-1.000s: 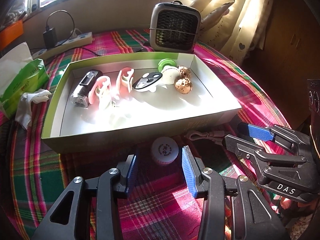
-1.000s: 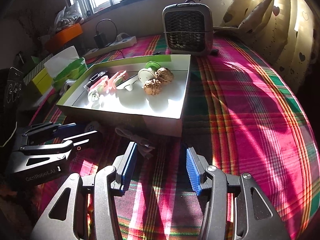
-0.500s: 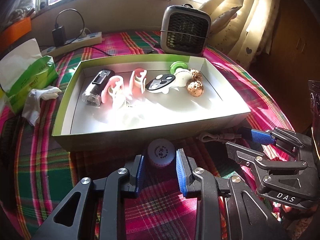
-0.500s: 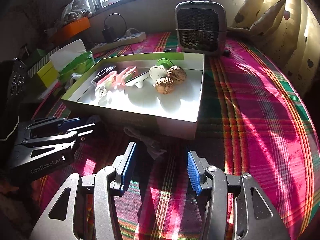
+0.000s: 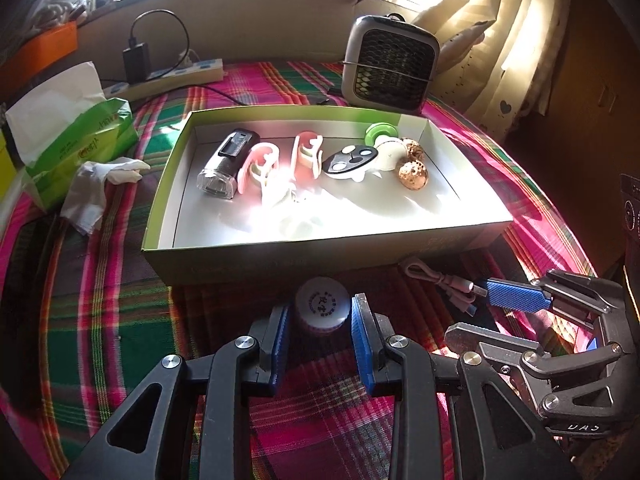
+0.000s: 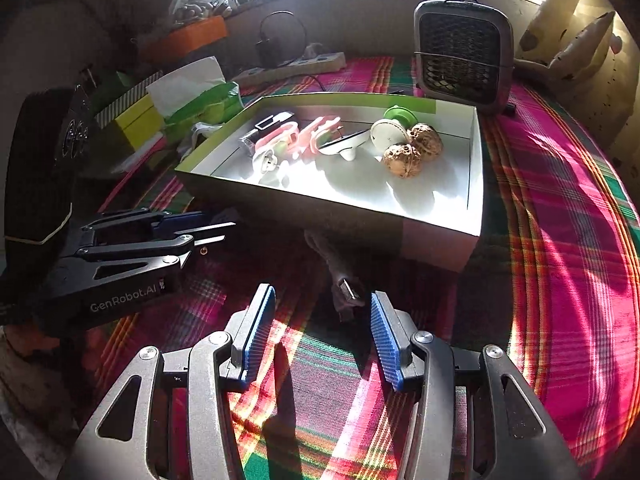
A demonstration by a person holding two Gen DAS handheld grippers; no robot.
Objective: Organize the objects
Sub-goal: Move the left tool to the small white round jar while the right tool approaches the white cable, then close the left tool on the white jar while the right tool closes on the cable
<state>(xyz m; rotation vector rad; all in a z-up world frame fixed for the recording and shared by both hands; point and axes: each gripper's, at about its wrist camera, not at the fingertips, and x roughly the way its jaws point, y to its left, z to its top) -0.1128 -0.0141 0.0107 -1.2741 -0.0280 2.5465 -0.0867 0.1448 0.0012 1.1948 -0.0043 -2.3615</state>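
White, round and printed on top, the bottle cap (image 5: 322, 310) sits on the plaid cloth (image 5: 120, 304) between the left gripper (image 5: 320, 332) pads, which clamp its sides; the green-rimmed box (image 5: 280, 258) lies just beyond at twelve o'clock; the right gripper (image 6: 316, 332) stands apart and empty, the pink cable (image 6: 340, 280) just ahead at twelve o'clock.

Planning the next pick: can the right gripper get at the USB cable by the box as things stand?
Probably yes. The right gripper is open, with the cable lying on the cloth just ahead, its plug between the fingers. Nothing covers it; the box wall stands behind.
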